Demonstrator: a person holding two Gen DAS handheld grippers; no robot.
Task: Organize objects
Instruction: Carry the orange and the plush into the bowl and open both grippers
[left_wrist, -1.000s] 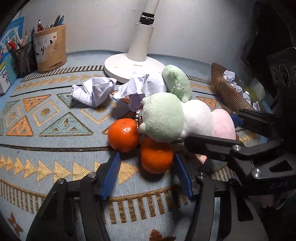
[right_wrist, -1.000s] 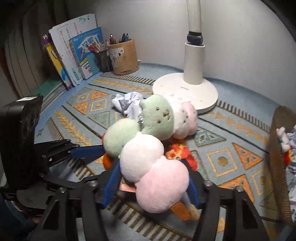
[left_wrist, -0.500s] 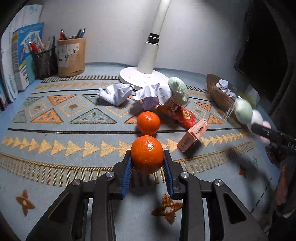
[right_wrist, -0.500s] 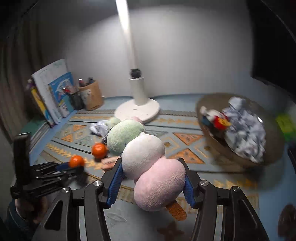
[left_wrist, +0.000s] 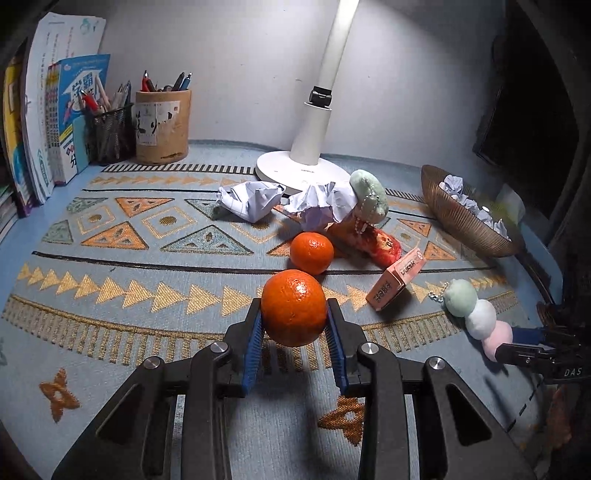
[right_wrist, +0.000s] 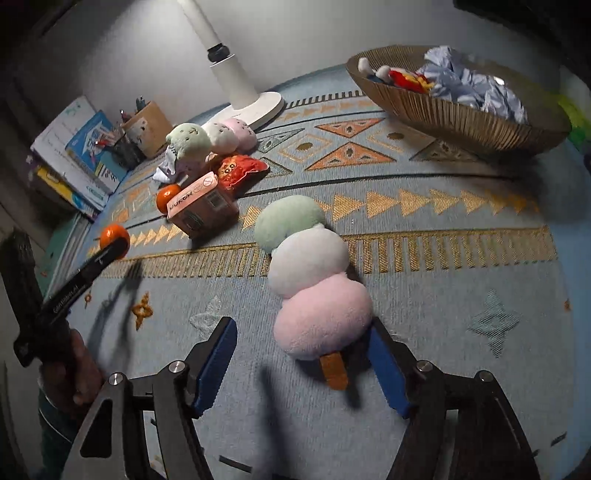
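My left gripper is shut on an orange, held just above the patterned mat. In the right wrist view the same orange shows at the far left. A plush skewer of green, white and pink balls lies on the mat near its front right. My right gripper straddles the pink end. Its jaws are opening and the left pad stands well clear of the toy. From the left wrist view the plush and the right gripper sit at the right edge.
A second orange, a pink box, a red snack packet, another plush skewer and crumpled paper cluster near the lamp base. A woven basket of paper stands at the right. Pen cup and books stand at the back left.
The left gripper closed on the orange and drew it back from the pile. The right gripper carried the plush skewer off to the right, laid it on the mat and widened its jaws.
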